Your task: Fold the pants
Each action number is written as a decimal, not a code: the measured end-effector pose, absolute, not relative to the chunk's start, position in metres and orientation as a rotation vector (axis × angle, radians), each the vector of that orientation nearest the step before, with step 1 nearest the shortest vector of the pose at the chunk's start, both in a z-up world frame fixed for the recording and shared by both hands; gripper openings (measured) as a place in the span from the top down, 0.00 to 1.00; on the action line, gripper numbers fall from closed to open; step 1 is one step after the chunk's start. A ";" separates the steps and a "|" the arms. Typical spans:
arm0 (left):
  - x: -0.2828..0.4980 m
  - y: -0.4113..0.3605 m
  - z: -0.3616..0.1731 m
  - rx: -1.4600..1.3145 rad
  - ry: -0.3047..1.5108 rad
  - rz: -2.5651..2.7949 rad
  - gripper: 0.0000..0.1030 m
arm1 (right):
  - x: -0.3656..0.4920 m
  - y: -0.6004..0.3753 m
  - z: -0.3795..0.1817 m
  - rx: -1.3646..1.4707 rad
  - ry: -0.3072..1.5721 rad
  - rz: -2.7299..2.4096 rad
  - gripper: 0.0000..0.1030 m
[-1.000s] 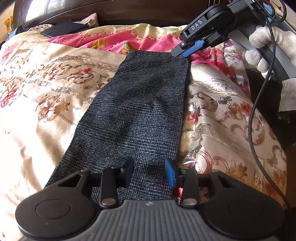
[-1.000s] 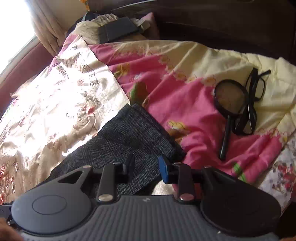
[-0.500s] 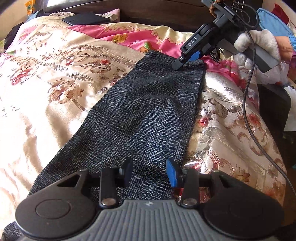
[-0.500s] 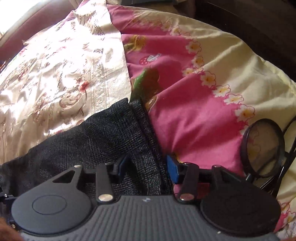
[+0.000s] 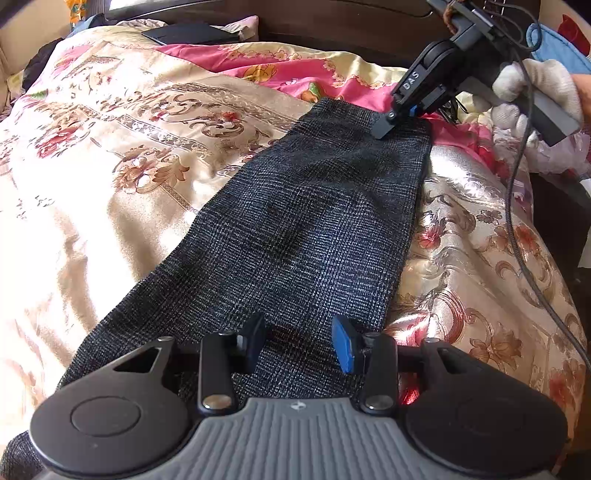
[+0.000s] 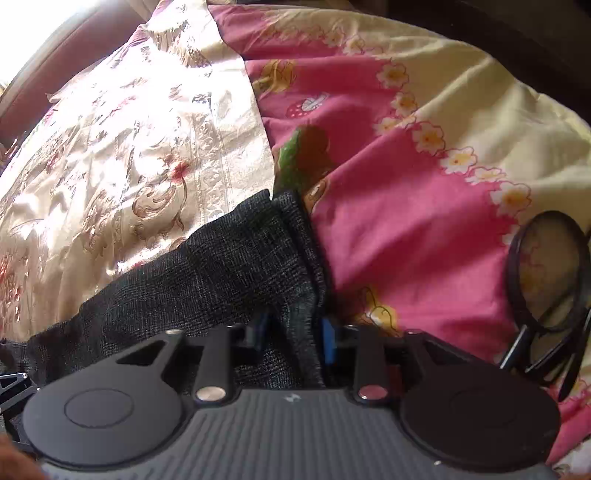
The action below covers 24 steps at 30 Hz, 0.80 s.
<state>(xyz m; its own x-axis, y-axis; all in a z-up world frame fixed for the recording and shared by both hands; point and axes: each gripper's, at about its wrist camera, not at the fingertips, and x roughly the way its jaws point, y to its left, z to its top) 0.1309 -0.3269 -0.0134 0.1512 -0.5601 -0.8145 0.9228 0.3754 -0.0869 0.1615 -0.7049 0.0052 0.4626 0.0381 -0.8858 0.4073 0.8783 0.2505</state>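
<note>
The pants (image 5: 295, 229), dark grey with a fine check, lie flat in a long strip on the bed, running from under my left tongs (image 5: 298, 343) away to my right tongs (image 5: 391, 122) at the far end. My left tongs hang over the near part of the cloth with the 2 fingers well apart and nothing between them. My right tongs are down on the far hem; in the right wrist view a bunched fold of the pants (image 6: 236, 266) stands between the 2 fingers of those tongs (image 6: 295, 332), which sit on either side of it, but I cannot tell whether they pinch it. My gloved right hand (image 5: 532, 92) holds the handle, a cable (image 5: 517, 206) trailing down from it.

Under the pants is a shiny cream bedspread (image 5: 110, 177) with brown and red floral scrolls. Beyond my right tongs lies a pink and yellow flowered sheet (image 6: 406, 206), and to their right on it a magnifying glass (image 6: 546, 273) touching a pair of black-framed glasses (image 6: 569, 354). A dark wooden headboard (image 5: 332, 26) closes the far side.
</note>
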 end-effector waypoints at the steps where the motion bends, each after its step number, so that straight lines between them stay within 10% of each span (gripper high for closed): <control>1: 0.131 -0.326 -0.013 0.491 0.890 -1.127 0.47 | 0.157 -0.704 0.014 0.486 1.054 -0.238 0.89; 24: 0.145 -0.196 0.027 0.221 0.785 -0.904 0.47 | 0.234 -0.419 0.064 0.667 1.069 0.328 0.90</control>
<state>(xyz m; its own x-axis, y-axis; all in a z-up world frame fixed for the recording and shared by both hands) 0.1446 -0.1958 0.0270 0.3675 -0.6205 -0.6928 0.7734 0.6176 -0.1429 0.2338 -0.4186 0.0641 0.4581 0.5522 -0.6966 0.0660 0.7603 0.6462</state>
